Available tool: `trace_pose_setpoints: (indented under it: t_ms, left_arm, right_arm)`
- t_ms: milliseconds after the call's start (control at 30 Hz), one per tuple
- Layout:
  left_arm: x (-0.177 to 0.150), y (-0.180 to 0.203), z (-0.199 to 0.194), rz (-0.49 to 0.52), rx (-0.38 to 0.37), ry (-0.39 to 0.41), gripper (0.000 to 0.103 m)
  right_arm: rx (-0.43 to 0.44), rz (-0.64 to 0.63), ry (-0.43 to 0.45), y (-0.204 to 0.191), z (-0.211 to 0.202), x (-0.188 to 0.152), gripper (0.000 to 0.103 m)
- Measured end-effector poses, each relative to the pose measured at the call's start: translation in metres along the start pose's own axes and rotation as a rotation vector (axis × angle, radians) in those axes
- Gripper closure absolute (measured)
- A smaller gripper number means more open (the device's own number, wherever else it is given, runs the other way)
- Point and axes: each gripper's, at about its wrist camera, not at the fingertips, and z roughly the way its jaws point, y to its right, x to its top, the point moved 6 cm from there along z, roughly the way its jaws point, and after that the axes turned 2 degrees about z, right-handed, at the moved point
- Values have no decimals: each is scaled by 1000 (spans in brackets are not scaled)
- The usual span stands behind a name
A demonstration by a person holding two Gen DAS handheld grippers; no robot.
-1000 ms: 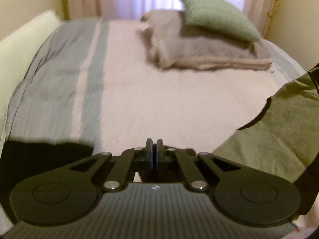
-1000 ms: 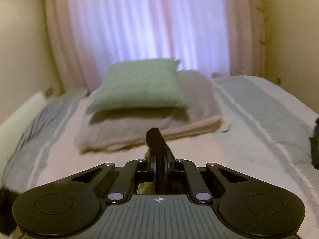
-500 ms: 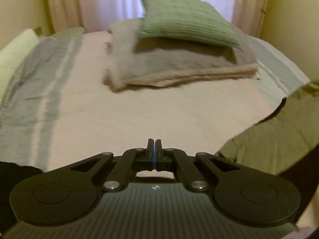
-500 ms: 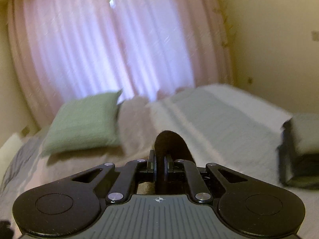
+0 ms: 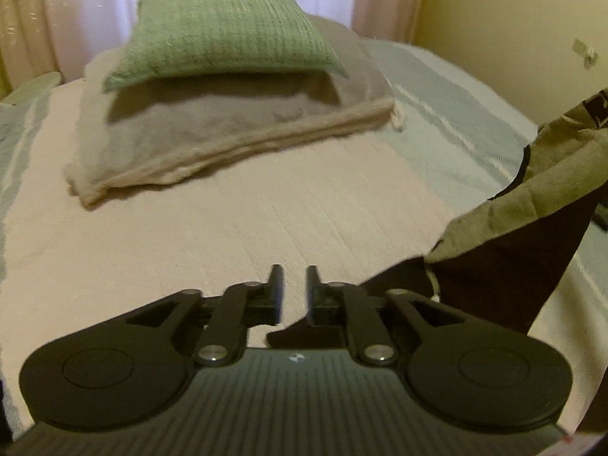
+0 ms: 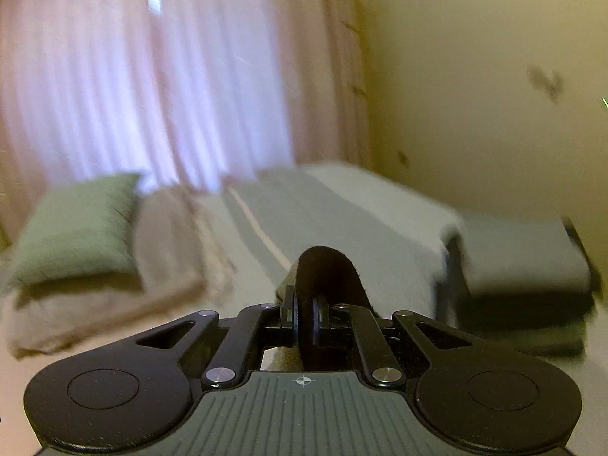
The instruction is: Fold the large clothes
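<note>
The large garment (image 5: 532, 197) is dark with an olive-grey inner face. In the left wrist view it hangs from the upper right down to the bed, and its dark edge lies under the right finger. My left gripper (image 5: 292, 285) hovers over the pink bedspread (image 5: 228, 235) with its jaws opening; only bedspread shows in the gap between the pads. In the right wrist view my right gripper (image 6: 304, 311) is shut on a dark fold of the garment (image 6: 326, 266), which bulges up above the fingertips.
A green pillow (image 5: 228, 26) rests on a folded beige blanket (image 5: 228, 129) at the head of the bed. Grey-blue stripes (image 6: 304, 220) run along the bed's side. A stack of folded clothes (image 6: 524, 266) sits at the right by the yellow wall. Pink curtains (image 6: 152, 76) hang behind.
The left jaws were shut and now stand apart, with the garment's edge below them. Both views have swung sideways; the folded stack has come further into the right view.
</note>
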Motion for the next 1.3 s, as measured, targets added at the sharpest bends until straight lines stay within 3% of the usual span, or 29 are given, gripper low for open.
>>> trace_pose_setpoints:
  t_ms: [233, 300, 400, 467, 533, 600, 667, 733, 800, 933, 967, 1000, 1033, 1167, 1300]
  left_arm:
    - [-7, 56, 72, 135, -81, -96, 80]
    - [-2, 76, 93, 181, -113, -111, 78]
    - [14, 119, 126, 282, -176, -119, 75]
    - [25, 148, 145, 338, -223, -122, 73]
    - [38, 178, 165, 389, -267, -126, 68]
    - [50, 206, 184, 437, -306, -131, 63]
    - [61, 232, 204, 483, -341, -128, 56]
    - [70, 253, 224, 518, -368, -133, 51]
    - [73, 270, 248, 549, -386, -151, 51]
    - [74, 293, 278, 588, -389, -158, 51]
    - [74, 296, 280, 588, -395, -152, 51]
    - [73, 296, 277, 585, -404, -150, 51]
    - [72, 295, 274, 577, -406, -142, 51]
    - [66, 281, 257, 520, -399, -127, 51]
    - [59, 248, 215, 422, -375, -107, 51]
  right_arm:
    - [-215, 192, -231, 107, -26, -134, 100]
    - [-236, 300, -333, 132, -33, -176, 100]
    - [-218, 387, -466, 143, -49, -212, 98]
    - [-193, 377, -470, 136, -60, -211, 96]
    - [-141, 306, -442, 121, -59, -194, 88]
    - [-74, 223, -387, 106, -44, -171, 64]
    - [-4, 137, -342, 93, -20, -151, 51]
    - [83, 51, -328, 83, 21, -141, 49]
    - [131, -57, -385, 79, 71, -145, 48]
    - [184, -205, -557, 82, 144, -169, 48]
    - [198, -219, -585, 84, 151, -175, 52]
    - [210, -221, -589, 86, 151, -179, 83]
    - [208, -218, -588, 88, 148, -181, 101]
    - [251, -193, -511, 63, 97, -162, 100]
    - [388, -133, -434, -7, 23, -142, 100]
